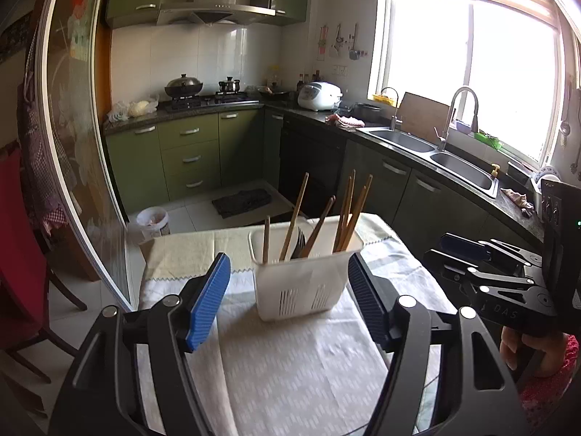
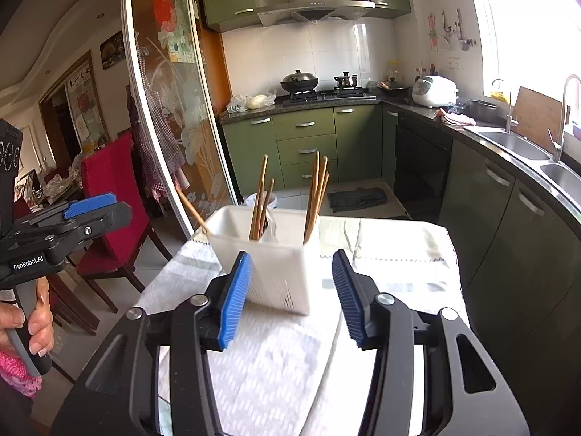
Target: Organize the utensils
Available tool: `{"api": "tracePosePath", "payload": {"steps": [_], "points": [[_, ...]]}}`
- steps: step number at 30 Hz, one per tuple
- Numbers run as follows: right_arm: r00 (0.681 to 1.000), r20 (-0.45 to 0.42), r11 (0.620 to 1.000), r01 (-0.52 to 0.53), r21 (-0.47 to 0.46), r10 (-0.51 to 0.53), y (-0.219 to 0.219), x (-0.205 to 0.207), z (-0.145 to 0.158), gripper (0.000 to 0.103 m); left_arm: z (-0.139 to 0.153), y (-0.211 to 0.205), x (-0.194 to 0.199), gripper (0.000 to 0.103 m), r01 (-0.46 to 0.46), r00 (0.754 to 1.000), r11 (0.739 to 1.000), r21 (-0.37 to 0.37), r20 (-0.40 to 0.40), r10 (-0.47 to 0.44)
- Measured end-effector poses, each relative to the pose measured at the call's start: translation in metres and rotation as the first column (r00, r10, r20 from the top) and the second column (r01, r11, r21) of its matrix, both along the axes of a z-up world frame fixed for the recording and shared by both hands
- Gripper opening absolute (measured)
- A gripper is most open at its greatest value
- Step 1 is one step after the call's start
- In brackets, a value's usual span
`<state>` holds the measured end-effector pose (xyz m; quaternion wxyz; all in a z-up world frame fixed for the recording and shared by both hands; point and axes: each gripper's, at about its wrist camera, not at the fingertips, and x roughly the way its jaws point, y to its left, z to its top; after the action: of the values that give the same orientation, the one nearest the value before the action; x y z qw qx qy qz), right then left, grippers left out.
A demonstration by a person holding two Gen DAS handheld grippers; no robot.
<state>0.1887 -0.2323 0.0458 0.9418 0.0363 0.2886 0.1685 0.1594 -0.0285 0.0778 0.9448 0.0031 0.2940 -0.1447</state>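
A white plastic utensil caddy [image 1: 301, 283] stands upright on a small cloth-covered table [image 1: 290, 363]; it also shows in the right wrist view [image 2: 276, 269]. Several wooden chopsticks [image 1: 348, 210] and a dark fork [image 1: 299, 243] stand in its compartments; the chopsticks show in the right wrist view [image 2: 316, 189] too. My left gripper [image 1: 290, 265] is open and empty, its blue pads [image 1: 210, 301] either side of the caddy's near face, apart from it. My right gripper [image 2: 290, 265] is open and empty just in front of the caddy. The right gripper also shows at the right edge of the left wrist view [image 1: 468, 250].
A kitchen lies behind: green cabinets [image 1: 189, 156], a stove with a wok [image 1: 183, 87], a rice cooker [image 1: 319, 95], a double sink [image 1: 435, 149]. A glass sliding door [image 2: 170, 109] and a red chair [image 2: 109, 196] stand left. A bucket [image 1: 154, 222] and dark mat [image 1: 241, 201] lie on the floor.
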Motion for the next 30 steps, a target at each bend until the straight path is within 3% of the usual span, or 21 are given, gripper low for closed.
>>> {"api": "tracePosePath", "payload": {"steps": [2, 5, 7, 9, 12, 16, 21, 24, 30], "points": [[1.0, -0.003, 1.0, 0.0, 0.004, 0.0, -0.006, -0.023, -0.015, 0.058, -0.018, 0.009, -0.018, 0.068, -0.015, 1.0, 1.0, -0.005, -0.011, 0.015], [1.0, 0.011, 1.0, 0.003, 0.016, -0.004, -0.013, -0.06, -0.033, 0.071, -0.036, 0.02, -0.046, 0.078, -0.044, 0.999, 0.999, 0.013, 0.009, 0.044], [1.0, 0.022, 1.0, 0.001, 0.014, -0.002, -0.015, -0.083, -0.041, 0.08, -0.042, 0.029, -0.063, 0.09, -0.072, 0.997, 0.997, 0.01, 0.038, 0.071], [0.999, 0.052, 1.0, -0.008, 0.011, 0.008, -0.016, -0.108, -0.043, 0.09, -0.043, 0.033, -0.079, 0.091, -0.085, 0.995, 0.996, 0.019, 0.057, 0.084], [0.993, 0.116, 1.0, -0.011, 0.004, 0.01, -0.017, -0.145, -0.036, 0.098, -0.039, 0.038, -0.101, 0.095, -0.104, 0.992, 0.994, 0.02, 0.07, 0.102], [0.987, 0.161, 0.999, 0.012, -0.042, -0.005, -0.013, -0.188, -0.022, 0.098, -0.033, 0.04, -0.129, 0.096, -0.123, 0.989, 0.992, 0.028, 0.083, 0.12], [0.986, 0.153, 0.997, 0.072, -0.024, -0.067, -0.019, -0.223, -0.015, 0.098, -0.03, 0.04, -0.154, 0.096, -0.136, 0.987, 0.991, 0.021, 0.085, 0.133], [0.982, 0.159, 0.994, 0.106, -0.033, -0.099, -0.019, -0.23, -0.015, 0.098, -0.029, 0.039, -0.162, 0.096, -0.112, 0.99, 0.994, -0.016, 0.079, 0.113], [0.977, 0.169, 0.989, 0.136, -0.049, -0.126, -0.017, -0.223, -0.016, 0.098, -0.03, 0.033, -0.17, 0.096, -0.113, 0.99, 0.994, -0.003, 0.085, 0.113]]}}
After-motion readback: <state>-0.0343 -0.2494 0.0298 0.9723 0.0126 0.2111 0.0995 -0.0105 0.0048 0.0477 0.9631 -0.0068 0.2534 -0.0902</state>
